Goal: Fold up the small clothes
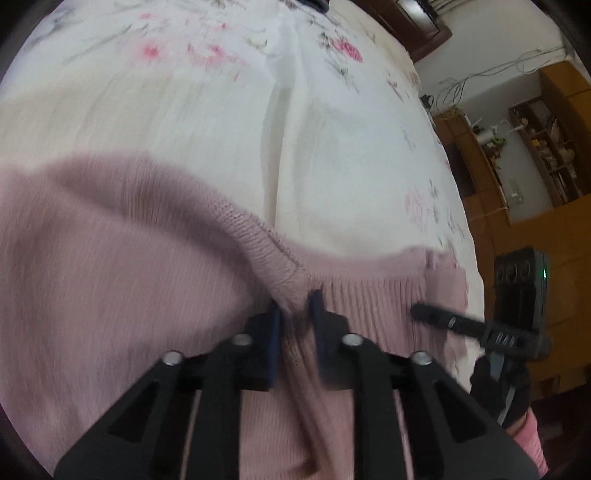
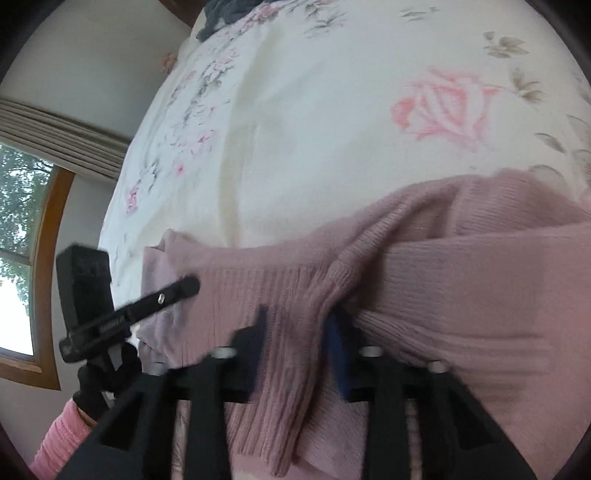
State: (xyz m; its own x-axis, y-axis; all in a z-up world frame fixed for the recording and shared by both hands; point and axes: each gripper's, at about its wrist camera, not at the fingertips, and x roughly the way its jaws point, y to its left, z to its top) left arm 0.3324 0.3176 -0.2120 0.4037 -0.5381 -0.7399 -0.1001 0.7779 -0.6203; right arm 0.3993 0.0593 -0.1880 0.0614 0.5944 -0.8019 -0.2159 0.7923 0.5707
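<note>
The left black two-finger gripper (image 1: 295, 306) is pinching a bunched fold of the dusty-pink knitted sweater (image 1: 122, 266) between its blue-padded fingers (image 1: 275, 321), the jaws standing narrow with the knit squeezed between them, right at the point where a raised seam of the sweater is running down to meet its ribbed hem. The right black two-finger gripper (image 2: 299, 325) is doing likewise, its blue-padded fingers (image 2: 338, 332) closing on a gathered strip of the same ribbed hem, which is hanging down between the jaws. Each gripper is showing in the other's camera as a dark finger reaching onto the sweater's edge, held by a black-gloved hand (image 1: 495, 384) with a pink ribbed cuff (image 2: 59, 443) at the wrist. The sweater is lying on the cream bedspread printed with pink roses (image 2: 332, 129), spreading across the near part of it, with the hem nearest the grippers and the body of the knit rising in soft folds just beyond them. Beyond the sweater the bedspread is stretching away bare and creased. Far past the sweater, at the bed's distant edge, a dark grey crumpled garment (image 2: 225, 11) is lying. Off the bed, wooden shelving (image 1: 535, 147) is standing against a pale wall, and on the opposite side a wood-framed window (image 2: 22, 258) is showing trees.
</note>
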